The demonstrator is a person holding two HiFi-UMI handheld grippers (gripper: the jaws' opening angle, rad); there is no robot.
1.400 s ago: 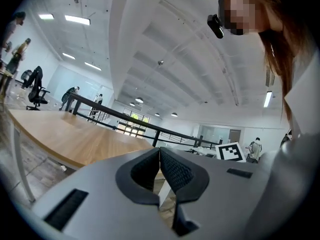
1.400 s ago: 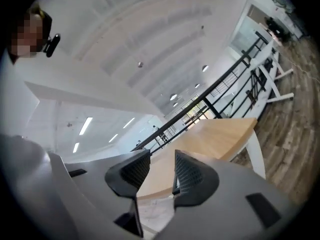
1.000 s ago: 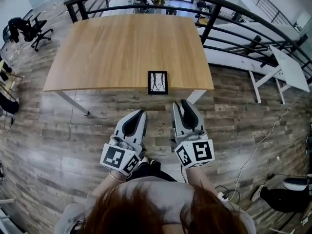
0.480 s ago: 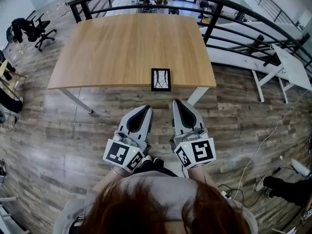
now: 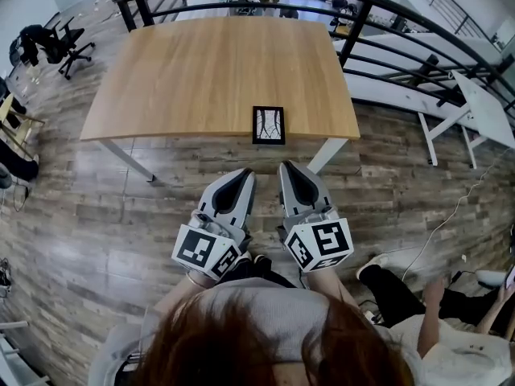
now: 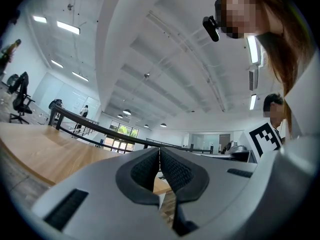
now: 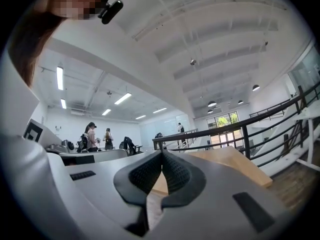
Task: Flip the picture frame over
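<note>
The picture frame point(image 5: 268, 125), black-edged with a pale picture facing up, lies flat on the wooden table point(image 5: 161, 79) close to its near edge. Both grippers hang side by side in front of that edge, over the floor, pointing at the table and apart from the frame. The left gripper point(image 5: 244, 172) is shut with its dark pads together and nothing between them; its own view shows the same point(image 6: 159, 150). The right gripper point(image 5: 286, 166) is also shut and empty point(image 7: 162, 152). Neither gripper view shows the frame, only the tabletop beyond the jaws.
A black railing point(image 5: 354, 22) curves behind and to the right of the table. A white folding table point(image 5: 483, 111) stands at the right, an office chair point(image 5: 56, 43) at the far left. A seated person's legs point(image 5: 402, 292) lie on the floor at lower right.
Both grippers have come nearer to the table's front edge and closer together. A person has come into view at the lower right.
</note>
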